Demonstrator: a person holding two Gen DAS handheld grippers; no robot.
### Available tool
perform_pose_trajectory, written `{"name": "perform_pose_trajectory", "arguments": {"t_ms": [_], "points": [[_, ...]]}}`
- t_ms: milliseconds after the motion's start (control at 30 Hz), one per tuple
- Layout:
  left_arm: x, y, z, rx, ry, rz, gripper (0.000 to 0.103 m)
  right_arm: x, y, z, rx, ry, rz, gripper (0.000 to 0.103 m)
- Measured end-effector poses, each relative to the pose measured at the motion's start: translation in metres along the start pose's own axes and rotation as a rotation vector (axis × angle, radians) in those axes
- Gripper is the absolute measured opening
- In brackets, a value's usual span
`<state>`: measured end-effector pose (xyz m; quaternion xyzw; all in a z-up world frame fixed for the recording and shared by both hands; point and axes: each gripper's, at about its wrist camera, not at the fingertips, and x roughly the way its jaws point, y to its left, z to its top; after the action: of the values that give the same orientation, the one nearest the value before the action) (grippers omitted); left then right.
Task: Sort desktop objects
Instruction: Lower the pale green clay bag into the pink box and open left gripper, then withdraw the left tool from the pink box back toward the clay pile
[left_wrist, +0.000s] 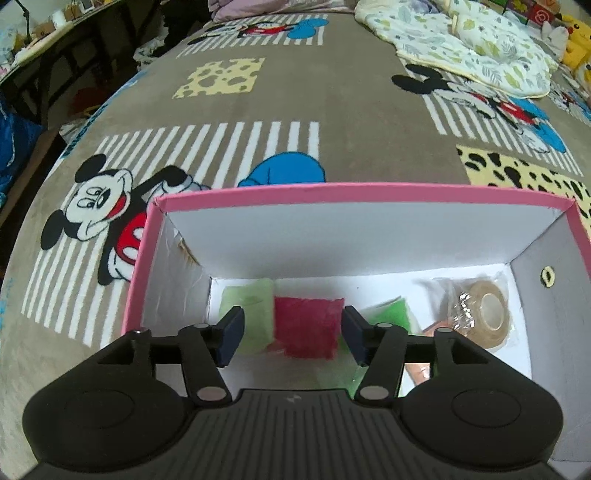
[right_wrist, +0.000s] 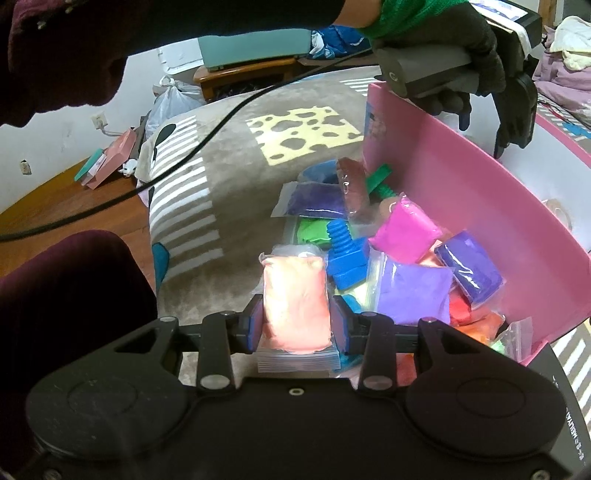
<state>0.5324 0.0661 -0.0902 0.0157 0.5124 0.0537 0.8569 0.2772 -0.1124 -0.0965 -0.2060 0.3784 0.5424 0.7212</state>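
Note:
In the left wrist view my left gripper (left_wrist: 292, 326) hangs open inside a pink box (left_wrist: 332, 192) with white walls. Below its fingers a red clay packet (left_wrist: 306, 326) lies on the box floor, with light green packets (left_wrist: 247, 314) on either side. The right wrist view has my right gripper (right_wrist: 297, 319) shut on a pale orange clay packet (right_wrist: 295, 291), held just above the blanket. Behind it is a pile of coloured packets, among them a purple one (right_wrist: 410, 291) and a magenta one (right_wrist: 406, 229), against the pink box's outer wall (right_wrist: 461, 177).
A tape roll in clear wrap (left_wrist: 484, 310) lies at the box's right end. A blue plastic bolt (right_wrist: 343, 254) and a green one (right_wrist: 380, 181) sit in the pile. A gloved hand (right_wrist: 465, 40) holds the left gripper over the box. A cartoon-print blanket (left_wrist: 295, 92) lies underneath everything.

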Motion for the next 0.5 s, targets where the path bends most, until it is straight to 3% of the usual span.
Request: {"name": "perform_pose_trajectory", "arguments": {"t_ms": [500], "points": [[-0.045, 0.004, -0.017, 0.027, -0.13, 0.058, 0.059, -0.007, 0.002, 0.008, -0.015, -0.013, -0.034, 0.037]]}}
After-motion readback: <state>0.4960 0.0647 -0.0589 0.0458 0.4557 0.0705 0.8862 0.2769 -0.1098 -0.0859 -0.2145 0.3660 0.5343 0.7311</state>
